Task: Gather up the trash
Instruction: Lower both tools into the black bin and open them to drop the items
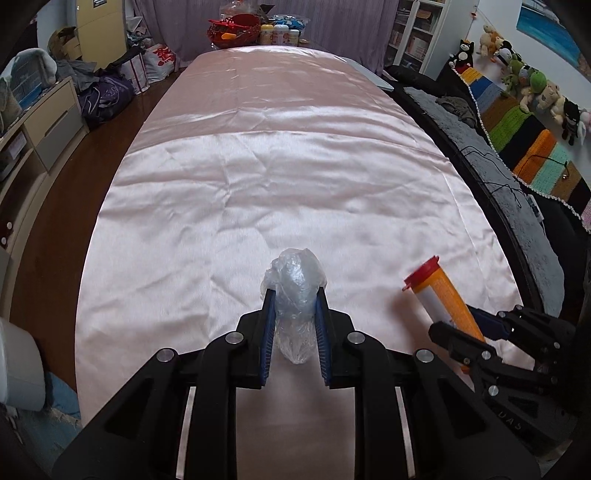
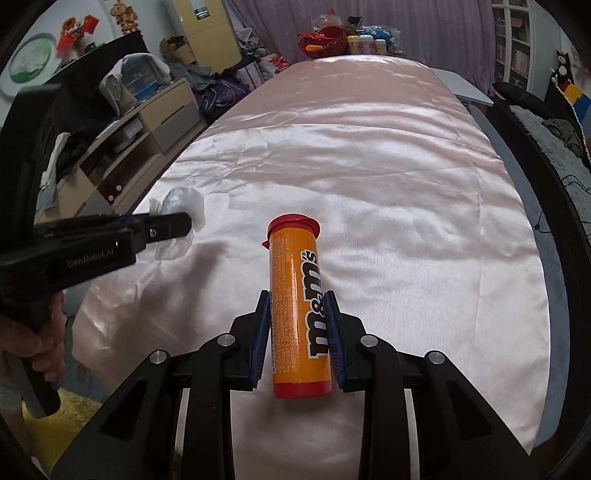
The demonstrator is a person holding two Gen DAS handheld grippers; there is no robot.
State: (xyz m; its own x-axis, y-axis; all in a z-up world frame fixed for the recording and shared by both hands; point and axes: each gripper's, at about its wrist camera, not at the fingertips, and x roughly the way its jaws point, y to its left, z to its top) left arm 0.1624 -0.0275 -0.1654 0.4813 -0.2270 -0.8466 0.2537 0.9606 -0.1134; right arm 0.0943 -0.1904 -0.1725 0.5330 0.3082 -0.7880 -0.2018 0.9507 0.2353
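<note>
My left gripper (image 1: 294, 293) is shut on a crumpled clear plastic bag (image 1: 295, 291) and holds it above the pink satin cloth (image 1: 277, 166). The bag also shows in the right wrist view (image 2: 184, 210), held by the left gripper (image 2: 184, 223). My right gripper (image 2: 297, 295) is shut on an orange m&m's tube (image 2: 297, 306) with a red cap, pointing away from me above the cloth (image 2: 369, 166). In the left wrist view the tube (image 1: 441, 295) sticks up at the right from the right gripper (image 1: 469, 321).
A red basket (image 1: 232, 31) and several jars (image 1: 279, 36) stand at the table's far end. A low cabinet (image 1: 33, 125) and bags (image 1: 107, 94) lie on the left. A dark sofa with a striped blanket (image 1: 517, 133) runs along the right.
</note>
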